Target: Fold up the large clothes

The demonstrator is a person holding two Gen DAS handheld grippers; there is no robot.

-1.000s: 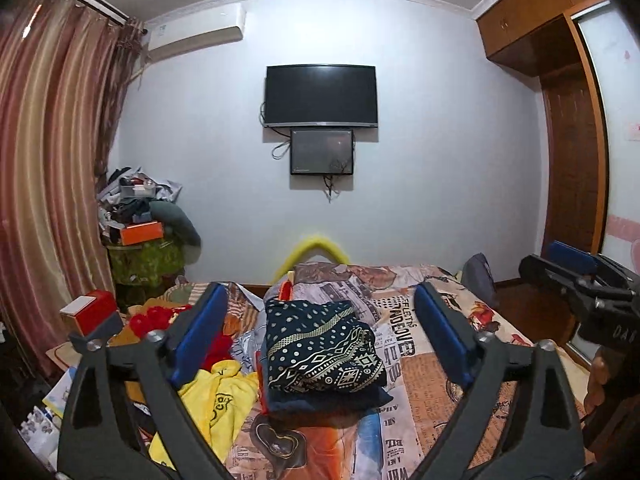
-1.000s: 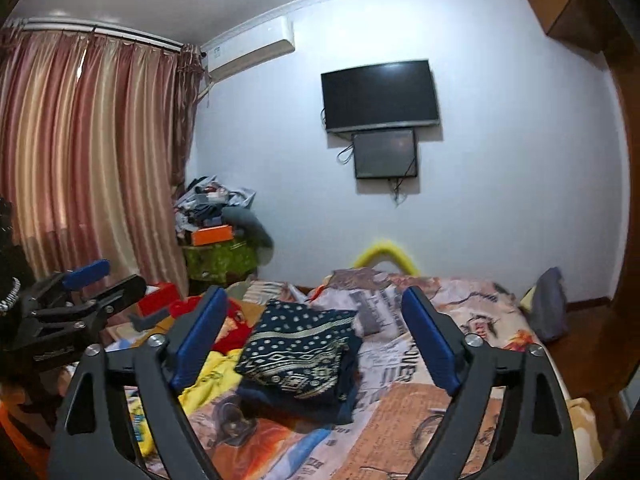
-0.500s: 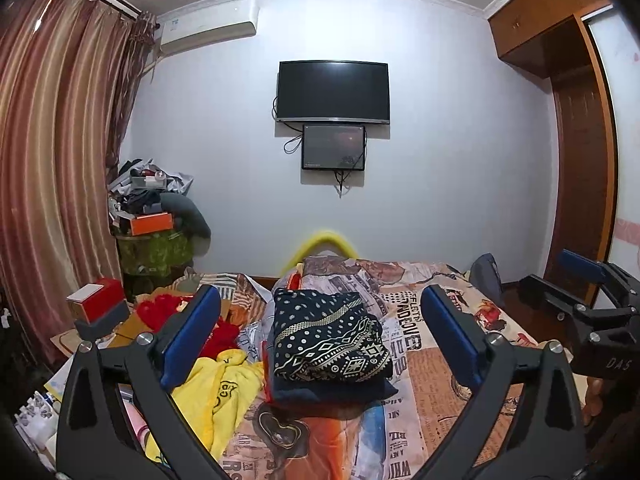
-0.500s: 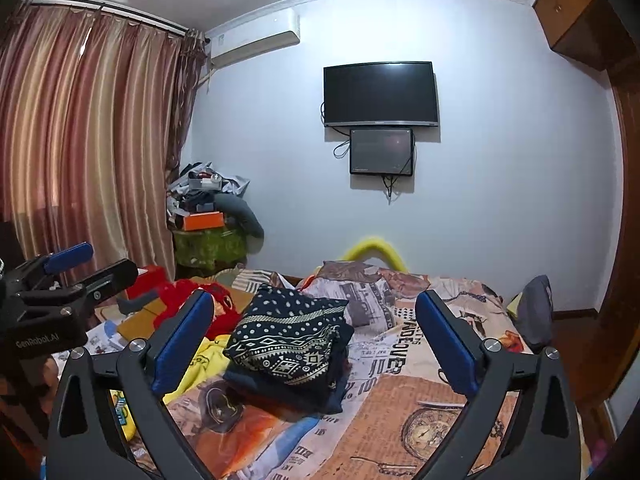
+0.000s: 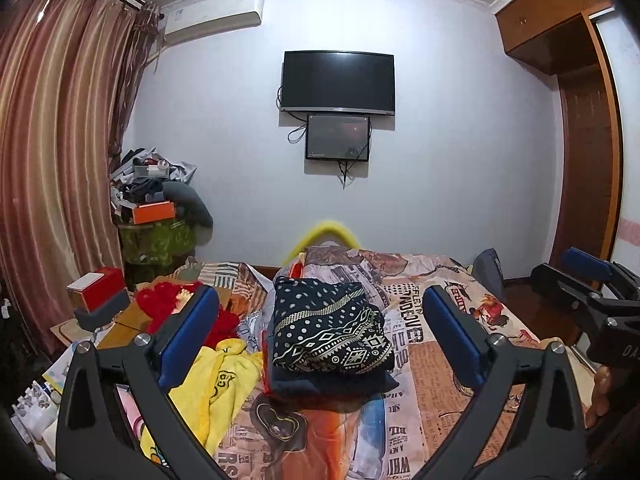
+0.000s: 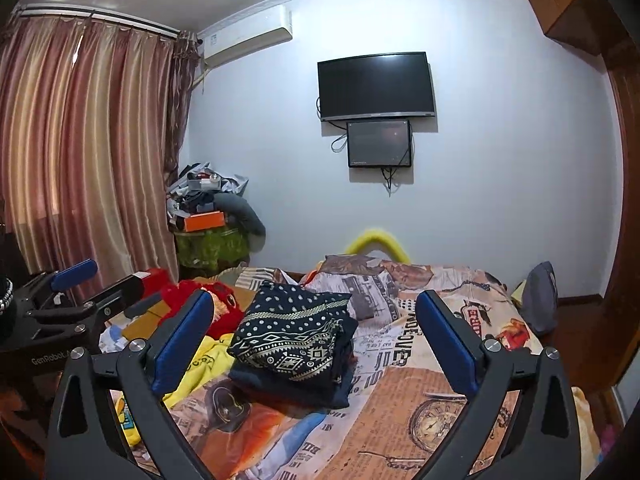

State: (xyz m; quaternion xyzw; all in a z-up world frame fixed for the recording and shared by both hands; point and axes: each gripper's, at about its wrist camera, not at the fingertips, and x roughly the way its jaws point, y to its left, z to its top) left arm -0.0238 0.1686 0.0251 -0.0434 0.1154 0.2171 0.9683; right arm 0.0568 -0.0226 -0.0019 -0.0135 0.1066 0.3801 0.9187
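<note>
Our left gripper (image 5: 320,332) and right gripper (image 6: 316,328) hang spread wide, the right just opened, holding nothing. The dark folded cloth (image 5: 328,332) sits mid-bed (image 6: 420,400). Next we should grab the yellow shirt (image 5: 224,372) near the left edge.

A dark navy garment (image 5: 328,328) with white dots and geometric bands lies folded in a neat stack mid-bed, loose yellow clothing (image 5: 224,376) at its nine o'clock.
</note>
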